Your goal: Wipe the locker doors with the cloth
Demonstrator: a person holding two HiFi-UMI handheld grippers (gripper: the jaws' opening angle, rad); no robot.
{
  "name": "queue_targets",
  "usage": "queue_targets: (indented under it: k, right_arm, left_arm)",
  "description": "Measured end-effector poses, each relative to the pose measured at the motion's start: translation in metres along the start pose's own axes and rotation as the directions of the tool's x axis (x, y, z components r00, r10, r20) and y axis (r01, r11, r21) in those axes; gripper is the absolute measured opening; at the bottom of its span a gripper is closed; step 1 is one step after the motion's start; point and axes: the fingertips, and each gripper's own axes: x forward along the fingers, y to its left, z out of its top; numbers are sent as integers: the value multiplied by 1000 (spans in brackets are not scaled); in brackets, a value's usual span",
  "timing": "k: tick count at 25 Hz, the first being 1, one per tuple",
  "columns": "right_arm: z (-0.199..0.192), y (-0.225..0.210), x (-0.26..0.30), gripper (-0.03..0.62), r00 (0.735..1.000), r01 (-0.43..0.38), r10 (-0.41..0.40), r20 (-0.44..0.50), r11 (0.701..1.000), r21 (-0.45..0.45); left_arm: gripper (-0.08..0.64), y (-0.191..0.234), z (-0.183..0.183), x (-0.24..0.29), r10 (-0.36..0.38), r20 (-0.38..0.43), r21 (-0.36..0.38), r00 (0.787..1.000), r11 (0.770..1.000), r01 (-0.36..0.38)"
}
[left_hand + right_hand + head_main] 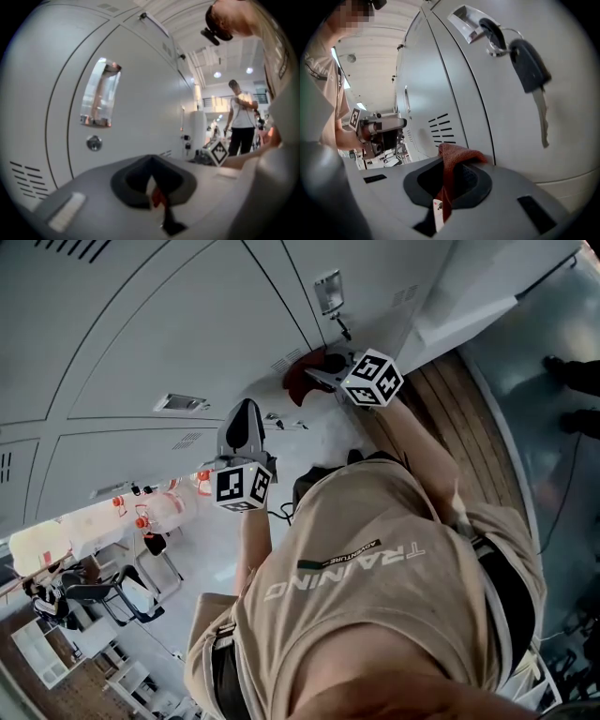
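The grey locker doors [187, 324] fill the upper left of the head view. My right gripper [323, 371] is shut on a red cloth [300, 379], and the cloth's bunched end is up against a locker door just below a lock with a hanging key [342, 329]. In the right gripper view the red cloth [459, 152] sticks out between the jaws of the right gripper [449, 165], next to the door's vent slots [440, 129]. My left gripper [246, 423] is shut and holds nothing; it points at a neighbouring door [136, 93] without touching it.
A key [530, 70] dangles from the lock above the cloth. The left gripper faces a door with a label holder [99, 93] and a round lock [93, 143]. A wooden strip [450, 409] runs along the lockers' base. Another person [241, 122] stands far down the row.
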Motion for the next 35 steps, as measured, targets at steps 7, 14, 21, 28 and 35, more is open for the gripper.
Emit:
queue_targets:
  k: [7,14,21,28,35]
  right_arm:
    - [-41,-14,8,28,995,30,-26,-94,999,37]
    - [-66,-20,9,28,976,114,-108,-188,993,19]
    - [-32,11,-4,28,980,164,-174,-100,981,-102]
    - [13,60,-6,28,979,200,-202,2,971,-135]
    - [71,115,0,28,983,151,-138,124,983,-104]
  left_arm:
    - [5,2,1,3,5,7,8,1000,1000,-5]
    - [5,5,-4,-6,5,-1,-2,1000,1000,-5]
    - [5,11,-5,-18,-3,10,5,1000,1000,3]
    - [5,29,5,-40,5,22,-1,1000,1000,-5]
    - [5,49,34,-64,25,59,22,998,999,-26]
